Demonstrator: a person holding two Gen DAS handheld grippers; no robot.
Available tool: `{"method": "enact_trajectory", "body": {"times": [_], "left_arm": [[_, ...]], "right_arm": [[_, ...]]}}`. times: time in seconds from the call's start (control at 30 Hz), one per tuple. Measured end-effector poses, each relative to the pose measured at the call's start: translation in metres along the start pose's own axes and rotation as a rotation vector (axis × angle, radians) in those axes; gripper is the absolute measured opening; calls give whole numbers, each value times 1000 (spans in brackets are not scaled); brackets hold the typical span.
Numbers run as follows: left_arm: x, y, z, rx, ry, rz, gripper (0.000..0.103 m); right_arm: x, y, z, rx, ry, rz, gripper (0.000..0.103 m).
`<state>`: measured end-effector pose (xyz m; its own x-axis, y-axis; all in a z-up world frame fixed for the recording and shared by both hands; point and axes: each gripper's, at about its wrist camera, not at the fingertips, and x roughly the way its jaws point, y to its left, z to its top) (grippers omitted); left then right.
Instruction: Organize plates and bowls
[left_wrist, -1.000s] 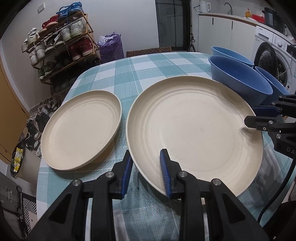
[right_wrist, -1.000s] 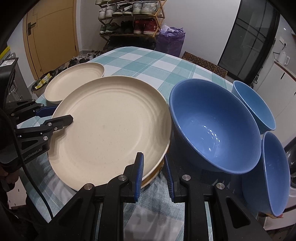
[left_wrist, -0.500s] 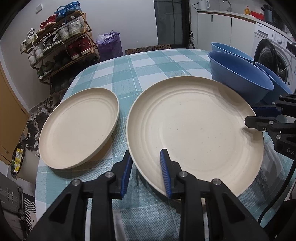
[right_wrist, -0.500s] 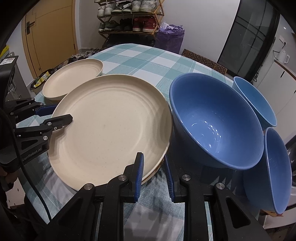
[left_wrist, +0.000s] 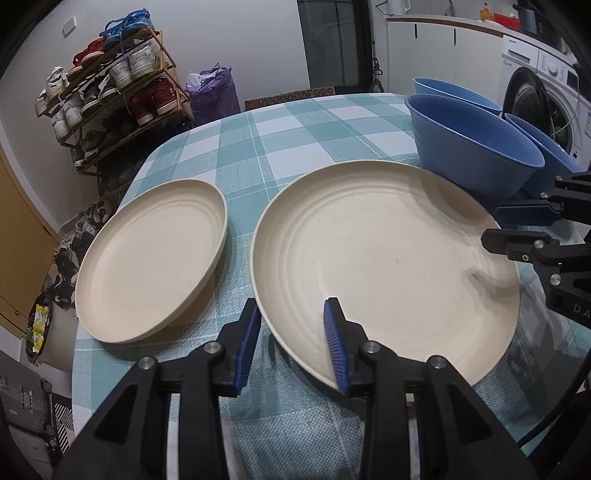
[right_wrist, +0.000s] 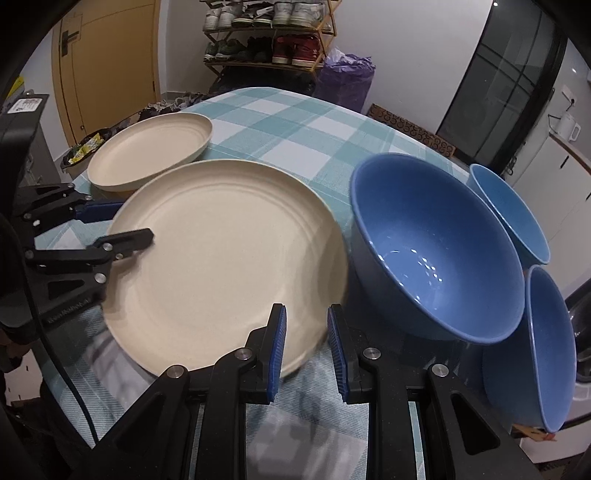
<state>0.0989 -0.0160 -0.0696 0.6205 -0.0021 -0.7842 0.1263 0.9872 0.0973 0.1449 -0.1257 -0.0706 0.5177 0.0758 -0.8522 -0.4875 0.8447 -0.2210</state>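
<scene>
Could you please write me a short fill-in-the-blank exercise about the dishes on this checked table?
1. The bowls, such as the large blue bowl, number ___.
2. The cream plates, large round cream plate and small round cream plate, number ___.
3. The table's cloth is white and ___ checked.
4. The shoe rack holds ___.

Missing: three; two; teal; shoes

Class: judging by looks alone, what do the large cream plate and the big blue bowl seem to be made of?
Large cream plate: probably wheat-straw or bamboo-fibre plastic, matte with fine dark specks.
Big blue bowl: likely plastic or melamine, smooth and semi-glossy, with small light glints inside.
</scene>
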Motion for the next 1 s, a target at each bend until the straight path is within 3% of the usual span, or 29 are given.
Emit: {"method": "enact_trajectory", "body": {"times": [0.27, 0.4, 0.5, 0.67, 0.7, 0.73, 0.9, 1.0], "left_arm": [[3, 6, -2, -32, 18, -41, 39], [3, 12, -2, -65, 29, -53, 54], [0, 18, -3, -97, 27, -68, 55], [-9, 29, -3, -149, 9, -84, 65], [-12, 31, -3, -156, 3, -79, 76], [-16, 34, -3, -165, -13, -73, 83], [-32, 45, -2, -198, -73, -74, 95], [-37, 50, -2, -216, -89, -61, 96]], "right_arm": [[2, 0, 0, -5, 8, 2, 23], [-1, -4, 0, 5, 4, 13, 27], [-6, -5, 2, 6, -21, 21, 32], [-17, -3, 5, 2, -64, 45, 47], [-19, -2, 6, 1, -70, 45, 48], [-21, -2, 7, 0, -77, 45, 55], [-32, -3, 13, 23, -133, 57, 80], [-40, -4, 15, 32, -173, 59, 95]]}}
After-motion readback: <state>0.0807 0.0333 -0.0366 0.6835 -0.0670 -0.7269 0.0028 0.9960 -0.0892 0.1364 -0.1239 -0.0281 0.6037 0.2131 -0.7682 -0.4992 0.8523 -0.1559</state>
